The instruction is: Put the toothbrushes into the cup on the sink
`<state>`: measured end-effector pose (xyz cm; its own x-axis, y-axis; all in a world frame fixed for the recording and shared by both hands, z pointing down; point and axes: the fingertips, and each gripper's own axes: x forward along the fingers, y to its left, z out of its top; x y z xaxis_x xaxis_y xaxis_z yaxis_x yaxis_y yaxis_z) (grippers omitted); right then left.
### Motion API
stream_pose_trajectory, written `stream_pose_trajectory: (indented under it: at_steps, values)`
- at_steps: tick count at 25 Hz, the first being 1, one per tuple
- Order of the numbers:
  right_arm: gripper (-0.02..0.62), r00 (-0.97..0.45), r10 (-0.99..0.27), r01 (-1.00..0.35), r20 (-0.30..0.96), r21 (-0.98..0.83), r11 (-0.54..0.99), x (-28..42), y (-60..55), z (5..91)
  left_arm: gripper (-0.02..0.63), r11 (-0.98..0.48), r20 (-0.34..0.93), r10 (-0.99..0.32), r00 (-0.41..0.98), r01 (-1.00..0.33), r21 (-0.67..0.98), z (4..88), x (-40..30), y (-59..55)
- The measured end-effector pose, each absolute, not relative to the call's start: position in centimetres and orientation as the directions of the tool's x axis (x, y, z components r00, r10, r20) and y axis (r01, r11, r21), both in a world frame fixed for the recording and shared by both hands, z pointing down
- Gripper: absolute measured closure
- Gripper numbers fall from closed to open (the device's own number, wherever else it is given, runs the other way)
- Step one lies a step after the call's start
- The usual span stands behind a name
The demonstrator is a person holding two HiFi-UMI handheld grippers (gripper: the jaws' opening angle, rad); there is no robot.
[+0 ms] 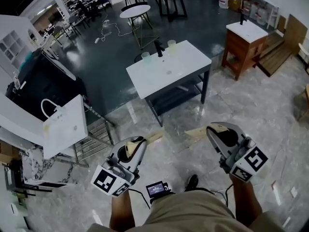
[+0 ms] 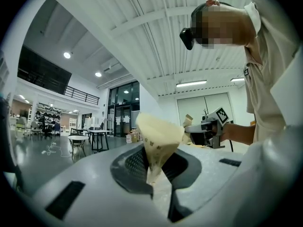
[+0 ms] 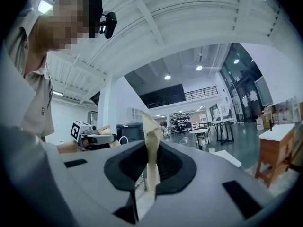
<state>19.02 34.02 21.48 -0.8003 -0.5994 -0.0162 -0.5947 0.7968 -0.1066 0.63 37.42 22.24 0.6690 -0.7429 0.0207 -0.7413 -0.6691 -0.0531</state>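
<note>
Workshop floor (image 1: pixel 251 108) — sink table (image 1: pixel 181 64) far off, cups (image 1: pixel 171 44) tiny; left tongs (image 2: pixel 158 126), right tongs (image 3: pixel 150 126) closed, empty.

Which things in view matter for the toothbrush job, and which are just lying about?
Job: white sink counter, two cups, left claw, right claw (both shut, empty). No toothbrushes discernible.
Lying about: round table, wooden cabinet, floor cable.

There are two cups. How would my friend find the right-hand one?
Find the white sink table with dark legs. A black tap stands at its far edge, one pale green cup left of it. Yours is the matching cup on the right, nearer the wooden cabinet.
</note>
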Motion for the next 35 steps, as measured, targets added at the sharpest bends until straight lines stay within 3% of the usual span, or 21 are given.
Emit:
stream_pose_trajectory:
  at_steps: [17, 35]
  values:
    - [0.557, -0.751, -0.66, -0.653, 0.004, -0.149, 0.742, 25.1, 17.8, 24.0, 0.566, -0.715, 0.054, -0.699, 0.713, -0.696, -0.065, 23.7, 5.7, 17.9]
    - [0.557, -0.731, -0.682, -0.68, 0.016, -0.106, 0.726, 15.1, -4.1, 22.4, 0.566, -0.763, -0.017, -0.645, 0.764, -0.645, -0.052, 22.1, -2.5, -3.2]
